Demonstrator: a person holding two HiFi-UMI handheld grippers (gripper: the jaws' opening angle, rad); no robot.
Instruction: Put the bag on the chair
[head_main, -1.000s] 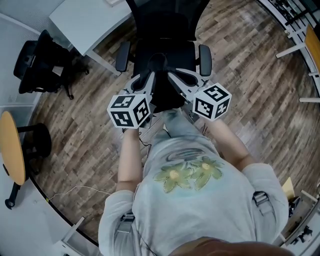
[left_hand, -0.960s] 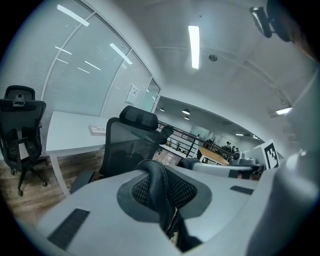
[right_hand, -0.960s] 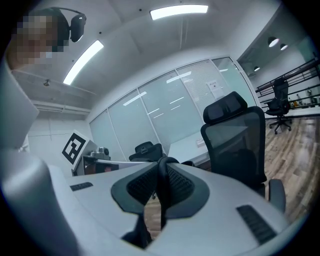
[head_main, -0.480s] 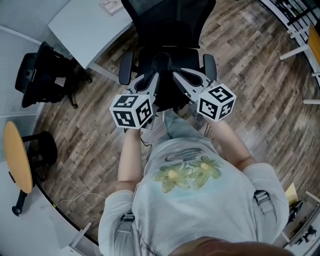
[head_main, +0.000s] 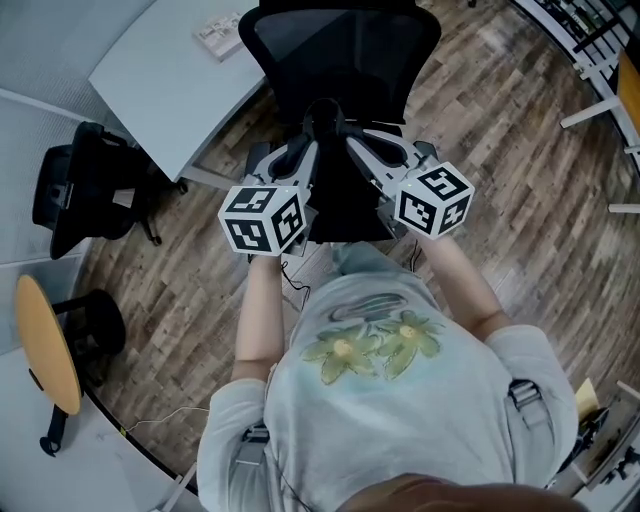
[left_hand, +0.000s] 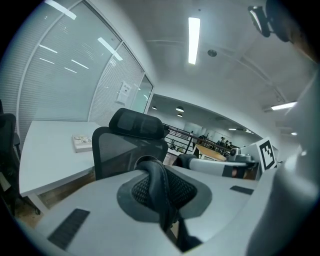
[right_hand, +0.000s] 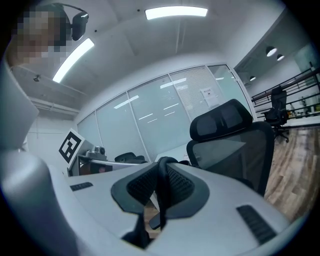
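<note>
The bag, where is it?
Middle of the head view: the black bag hangs from the left gripper and right gripper, right by the office chair.

Seat of the chair mostly hidden under the bag

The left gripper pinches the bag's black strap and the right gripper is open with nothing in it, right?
No. The right gripper isn't open or empty: the right gripper view shows its jaws shut on the black strap too. The left gripper does pinch the strap.
</note>
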